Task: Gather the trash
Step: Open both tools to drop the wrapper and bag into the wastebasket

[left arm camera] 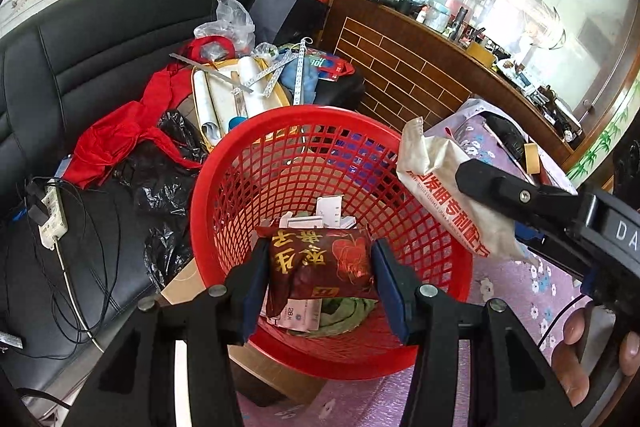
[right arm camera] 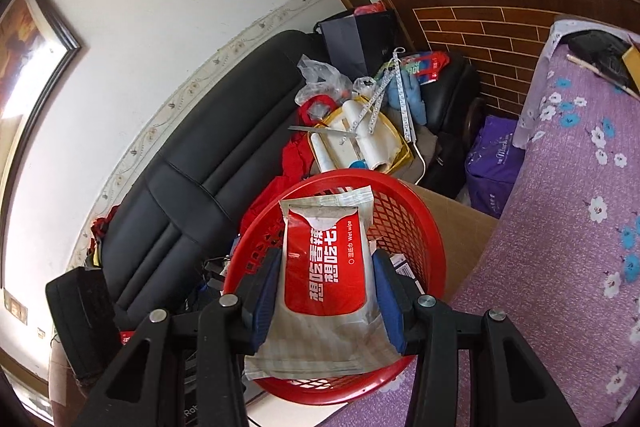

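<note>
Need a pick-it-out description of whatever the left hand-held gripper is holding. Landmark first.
Find the red mesh basket beside the black sofa. Over its opening, the left hand-held gripper clamps a dark red snack wrapper between its blue pads. Unlike the white and red wet-wipe pack in the right hand-held gripper, it is maroon, with gold characters and a red apple drawing.
</note>
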The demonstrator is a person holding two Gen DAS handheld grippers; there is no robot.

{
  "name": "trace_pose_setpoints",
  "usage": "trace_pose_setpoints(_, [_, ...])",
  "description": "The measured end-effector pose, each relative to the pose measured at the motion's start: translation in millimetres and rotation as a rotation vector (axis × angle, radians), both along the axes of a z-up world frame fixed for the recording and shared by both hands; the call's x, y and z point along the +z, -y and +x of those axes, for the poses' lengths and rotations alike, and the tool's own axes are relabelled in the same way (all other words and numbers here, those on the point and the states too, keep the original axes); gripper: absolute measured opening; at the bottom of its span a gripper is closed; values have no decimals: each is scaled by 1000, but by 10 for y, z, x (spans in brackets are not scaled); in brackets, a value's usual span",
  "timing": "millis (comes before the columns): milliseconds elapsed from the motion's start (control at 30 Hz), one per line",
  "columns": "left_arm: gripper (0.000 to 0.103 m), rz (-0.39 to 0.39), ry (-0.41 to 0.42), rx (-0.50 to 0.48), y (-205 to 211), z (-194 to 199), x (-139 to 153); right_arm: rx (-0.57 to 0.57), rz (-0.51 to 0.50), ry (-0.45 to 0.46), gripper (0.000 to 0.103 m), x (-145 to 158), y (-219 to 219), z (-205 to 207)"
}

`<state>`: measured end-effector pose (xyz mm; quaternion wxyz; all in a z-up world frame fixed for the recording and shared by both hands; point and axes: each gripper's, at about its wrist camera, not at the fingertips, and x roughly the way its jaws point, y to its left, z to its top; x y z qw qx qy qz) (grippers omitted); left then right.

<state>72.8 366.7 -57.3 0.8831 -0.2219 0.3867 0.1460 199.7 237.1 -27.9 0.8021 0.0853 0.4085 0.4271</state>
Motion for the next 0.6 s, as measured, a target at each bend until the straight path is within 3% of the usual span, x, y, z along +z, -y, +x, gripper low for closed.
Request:
trace_pose_setpoints(133, [55, -28, -9, -11, -29, 21, -46, 0, 36, -19, 55, -5, -5, 37])
trace_pose_setpoints(233, [61, -36, -9, -7, -47, 9, -40, -7, 70, -14, 71, 42, 40, 20])
trace_pose_setpoints(433, [63, -41, 33, -19, 104, -112, 131, -13, 118, 14, 72, 281, 281, -115])
trace_pose_setpoints(600, [73, -3, 101, -90, 577, -242, 418, -55, 146, 78, 72, 542, 870, -369])
